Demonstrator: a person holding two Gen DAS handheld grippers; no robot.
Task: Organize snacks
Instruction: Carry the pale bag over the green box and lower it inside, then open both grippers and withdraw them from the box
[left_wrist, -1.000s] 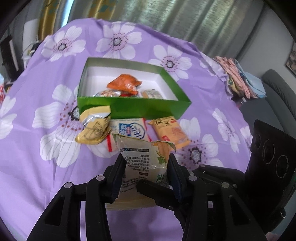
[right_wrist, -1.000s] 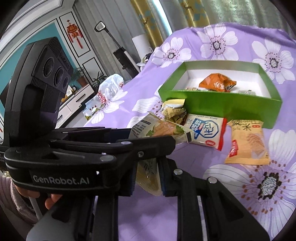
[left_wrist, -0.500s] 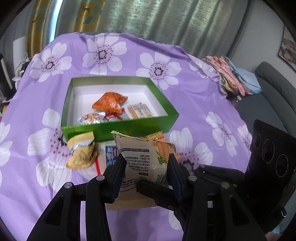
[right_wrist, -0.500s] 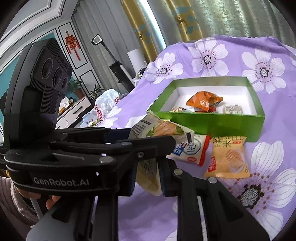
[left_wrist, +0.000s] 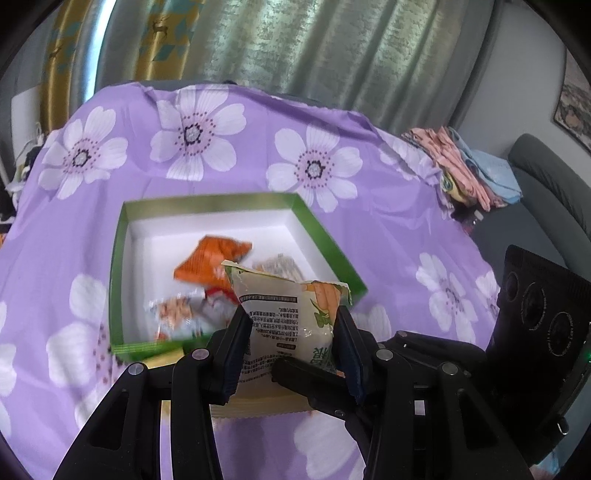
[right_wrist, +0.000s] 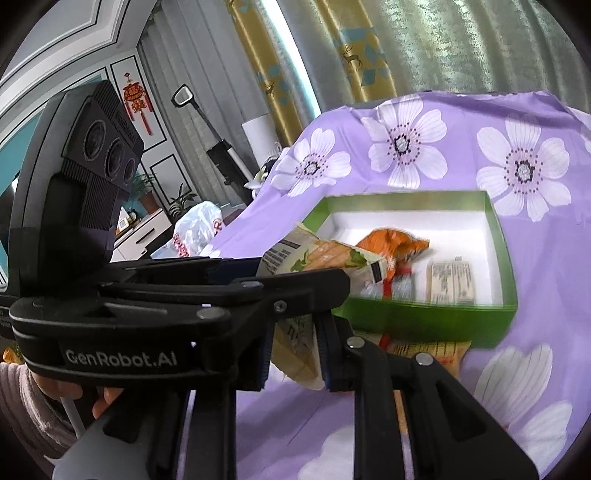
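A white and green snack packet with a carrot print (left_wrist: 288, 306) hangs over the near edge of the green box (left_wrist: 122, 258). My left gripper (left_wrist: 291, 343) is shut on its two sides. My right gripper (right_wrist: 297, 350) is shut on the same packet (right_wrist: 321, 258) at its lower edge, and its finger reaches in from the right in the left wrist view. The left gripper (right_wrist: 332, 284) crosses the right wrist view from the left. Inside the box (right_wrist: 424, 321) lie an orange packet (right_wrist: 391, 243), a beige bar (right_wrist: 450, 282) and a silvery packet (left_wrist: 177, 314).
A yellow packet (right_wrist: 424, 350) lies on the purple flowered cloth (left_wrist: 388, 229) before the box, mostly hidden by the grippers. Folded cloths (left_wrist: 465, 166) and a grey sofa (left_wrist: 546, 192) are at the right. A white plastic bag (right_wrist: 195, 232) sits left of the table.
Both grippers have carried the packet forward and up, from over the loose snacks to over the box's near edge. The loose snacks have slipped mostly out of sight beneath the grippers.
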